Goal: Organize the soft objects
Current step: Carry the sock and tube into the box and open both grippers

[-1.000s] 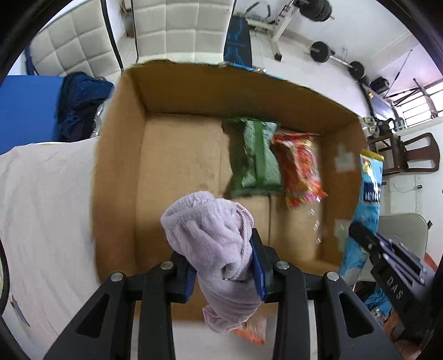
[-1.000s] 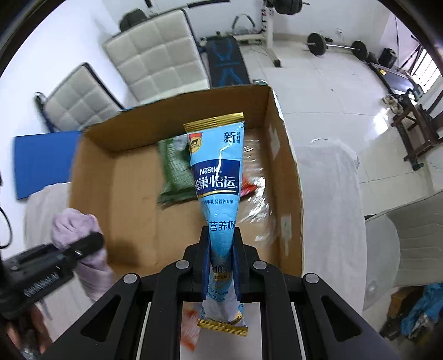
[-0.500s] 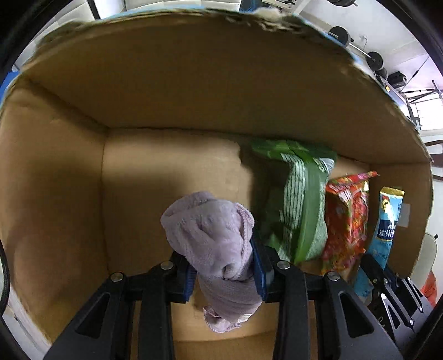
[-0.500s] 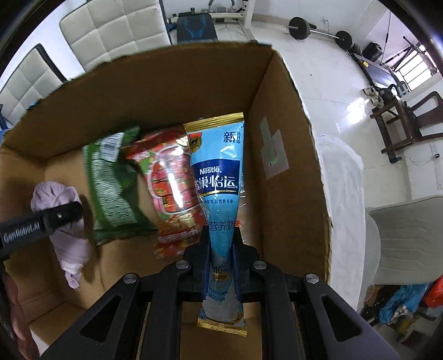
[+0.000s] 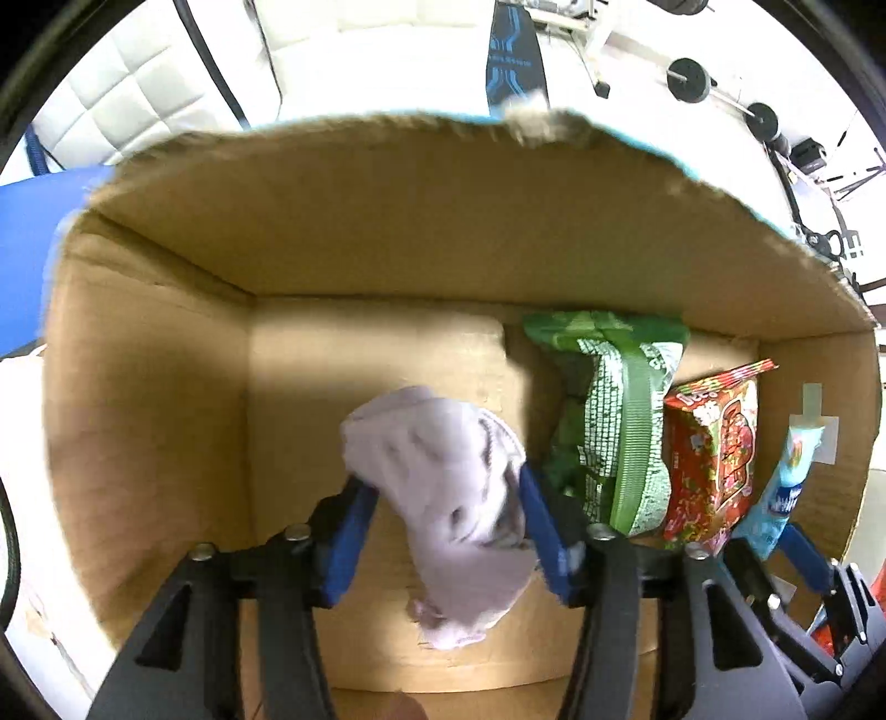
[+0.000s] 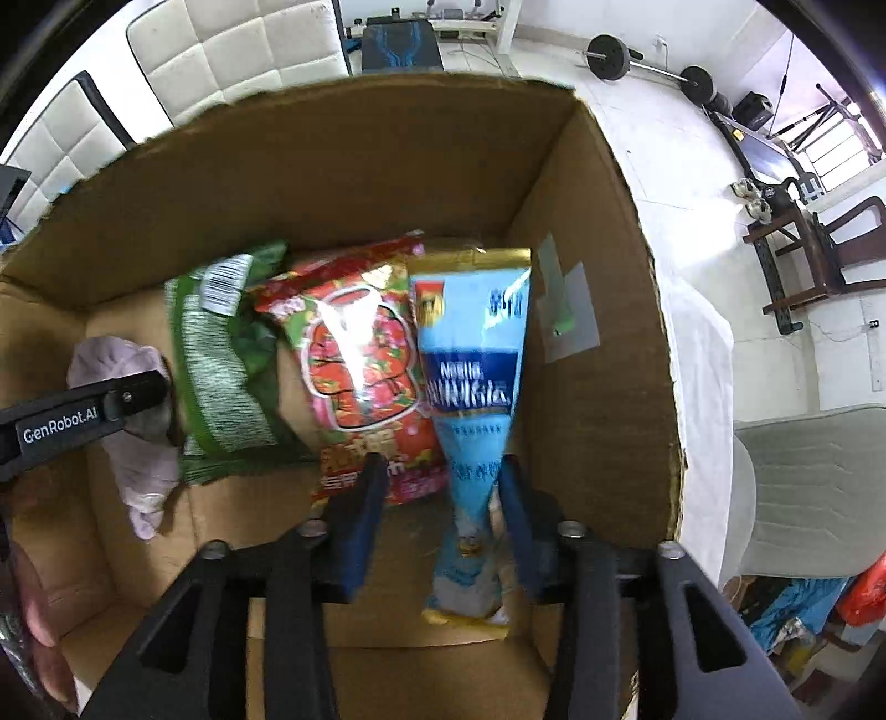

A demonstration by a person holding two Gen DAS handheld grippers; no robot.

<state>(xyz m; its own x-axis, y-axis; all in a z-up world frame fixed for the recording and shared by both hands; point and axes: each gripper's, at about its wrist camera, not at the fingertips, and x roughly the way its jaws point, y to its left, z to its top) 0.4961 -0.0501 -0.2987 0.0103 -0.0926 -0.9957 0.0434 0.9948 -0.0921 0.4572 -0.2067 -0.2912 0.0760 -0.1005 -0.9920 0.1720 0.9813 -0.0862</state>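
Observation:
Both grippers are inside a cardboard box [image 5: 387, 232]. My left gripper [image 5: 440, 498] has its jaws spread, and a lilac cloth [image 5: 448, 498] hangs loosely between them, resting against the right pad. My right gripper [image 6: 440, 493] is open; a blue Nestle pouch [image 6: 470, 376] leans against its right pad and stands on the box floor by the right wall [image 6: 598, 310]. The cloth [image 6: 138, 459] and the left gripper's finger [image 6: 83, 415] show at the left of the right wrist view. The pouch [image 5: 786, 487] shows at the right of the left wrist view.
A green packet [image 5: 620, 421] and a red snack packet [image 5: 714, 459] lie side by side in the box, between cloth and pouch; both show in the right wrist view, green [image 6: 221, 365], red [image 6: 360, 365]. White padded chairs [image 6: 238, 50] and gym weights [image 6: 609, 52] stand beyond the box.
Both grippers moved from above the box down into it, then opened. The cloth and the pouch, clamped before, now sit loose between the spread jaws.

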